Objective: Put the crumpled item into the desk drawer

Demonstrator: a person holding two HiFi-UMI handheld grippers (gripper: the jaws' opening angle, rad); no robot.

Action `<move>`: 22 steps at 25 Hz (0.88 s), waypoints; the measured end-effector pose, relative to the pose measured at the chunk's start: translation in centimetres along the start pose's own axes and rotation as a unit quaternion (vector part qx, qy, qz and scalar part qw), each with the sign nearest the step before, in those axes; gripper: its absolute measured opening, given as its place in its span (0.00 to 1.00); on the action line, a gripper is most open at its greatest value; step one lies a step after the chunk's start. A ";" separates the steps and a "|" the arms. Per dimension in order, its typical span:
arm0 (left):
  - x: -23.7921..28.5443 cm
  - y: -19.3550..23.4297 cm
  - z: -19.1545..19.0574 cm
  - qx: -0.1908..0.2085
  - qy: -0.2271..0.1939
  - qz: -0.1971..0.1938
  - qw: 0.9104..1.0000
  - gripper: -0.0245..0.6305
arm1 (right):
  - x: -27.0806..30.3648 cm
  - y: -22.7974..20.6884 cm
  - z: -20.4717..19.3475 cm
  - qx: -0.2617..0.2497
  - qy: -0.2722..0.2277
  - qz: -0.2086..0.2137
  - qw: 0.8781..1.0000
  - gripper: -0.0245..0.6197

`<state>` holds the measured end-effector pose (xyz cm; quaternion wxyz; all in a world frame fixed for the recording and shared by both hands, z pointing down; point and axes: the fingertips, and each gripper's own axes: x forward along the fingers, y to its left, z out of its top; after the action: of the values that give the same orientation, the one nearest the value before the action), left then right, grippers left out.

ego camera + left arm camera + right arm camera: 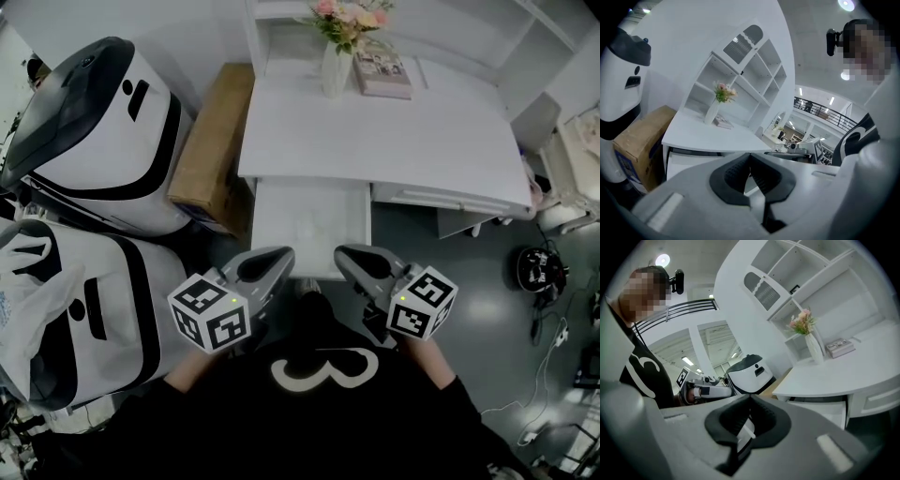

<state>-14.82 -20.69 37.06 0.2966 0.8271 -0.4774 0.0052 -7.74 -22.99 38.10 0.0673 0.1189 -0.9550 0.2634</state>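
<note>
The white desk [394, 141] has its drawer [267, 220] pulled out toward me. Something pale and crumpled seems to lie on the drawer floor [309, 228], too faint to make out. My left gripper [272, 258] and right gripper [349, 255] hover side by side just in front of the drawer's near edge, close to my chest. Both are shut with nothing between the jaws. In the left gripper view the left gripper [750, 157] has its dark pads meeting, with the drawer [693, 161] beyond. In the right gripper view the right gripper [750, 399] is likewise shut.
Two white-and-black machines [103, 131] and a plastic bag [33, 300] stand at the left. A cardboard box [216, 150] leans beside the desk. A flower vase [336, 66] and a book [382, 70] sit at the desk's back. Cables [544, 272] lie on the floor at right.
</note>
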 end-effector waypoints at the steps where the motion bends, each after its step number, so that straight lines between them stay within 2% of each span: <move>1: -0.1 -0.2 0.0 0.001 0.000 -0.001 1.000 0.05 | -0.2 0.1 -0.1 0.001 0.000 -0.001 1.000 0.04; 10: -0.3 -0.5 -0.8 0.004 0.005 -0.007 1.000 0.05 | -1.0 -0.2 -1.1 0.005 -0.004 -0.013 1.000 0.04; 22: -0.1 0.0 -1.4 -0.002 0.016 0.002 1.000 0.05 | -0.7 -0.3 -1.3 0.014 -0.003 -0.008 1.000 0.04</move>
<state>-14.46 -19.93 38.14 0.3058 0.8254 -0.4743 0.0181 -6.91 -22.46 39.23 0.0651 0.1287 -0.9503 0.2758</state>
